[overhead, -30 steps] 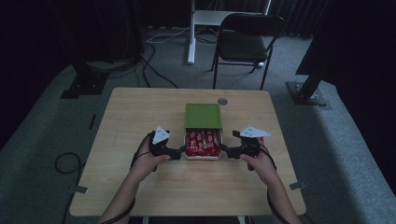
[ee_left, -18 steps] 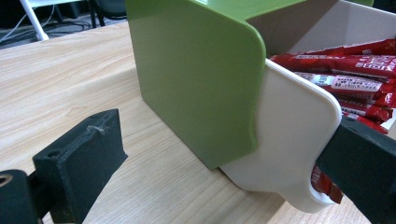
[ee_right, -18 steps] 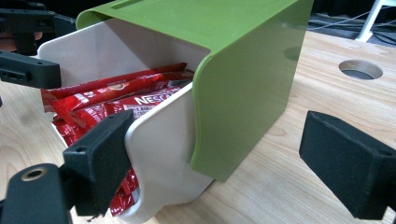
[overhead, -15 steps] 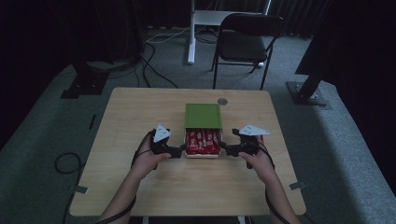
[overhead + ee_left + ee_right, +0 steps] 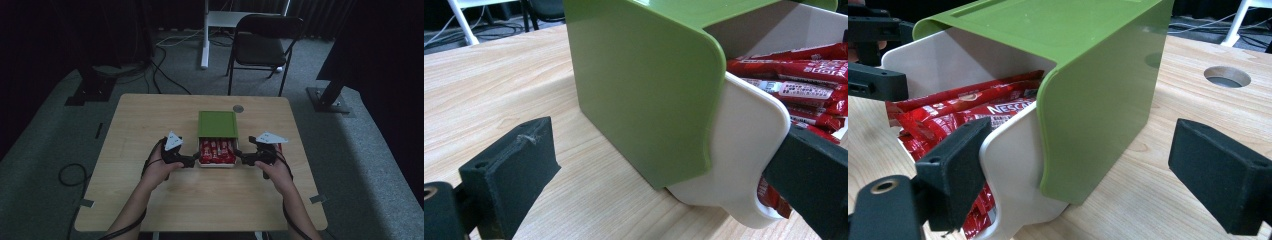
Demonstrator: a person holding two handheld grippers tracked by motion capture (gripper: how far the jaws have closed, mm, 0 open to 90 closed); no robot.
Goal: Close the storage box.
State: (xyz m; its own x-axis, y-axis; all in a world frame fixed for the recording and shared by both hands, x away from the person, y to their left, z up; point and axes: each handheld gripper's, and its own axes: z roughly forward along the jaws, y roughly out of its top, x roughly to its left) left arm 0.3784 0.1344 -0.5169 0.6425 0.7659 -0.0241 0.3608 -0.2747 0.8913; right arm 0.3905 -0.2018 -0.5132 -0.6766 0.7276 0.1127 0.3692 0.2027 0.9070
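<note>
Near the middle of the worktop: a box with a green sleeve [image 5: 217,123] and a white inner tray [image 5: 216,163] lies flat, the tray slid partway out toward the near edge.
Task's thing: the white inner tray, its near part exposed, its far part under the green sleeve.
Contents: red sachets [image 5: 217,151] packed in rows fill the exposed part of the tray.
Left hand-held gripper [image 5: 191,161]: jaws wide apart, straddling the tray's left near corner, one jaw outside on the worktop [image 5: 200,200], the other over the sachets; nothing clamped.
Right hand-held gripper [image 5: 243,159]: jaws spread wide at the tray's right side, one close against the white wall, the other out over bare wood; it has hold of nothing.
Done so far: judging by the lie of things, the tray is already drawn out about halfway and the sachets are within reach.
Left to do: probably closing the jaws on the tray walls, then sliding it further out or back in; no sachet lies outside the box.
Writing: "NESCAFE" reads in white on one red sachet [image 5: 1003,107] in the right gripper view; smaller print on the sachets in the left gripper view is too fine to read.
Far right of the box: a round grommet hole [image 5: 238,108] in the worktop.
</note>
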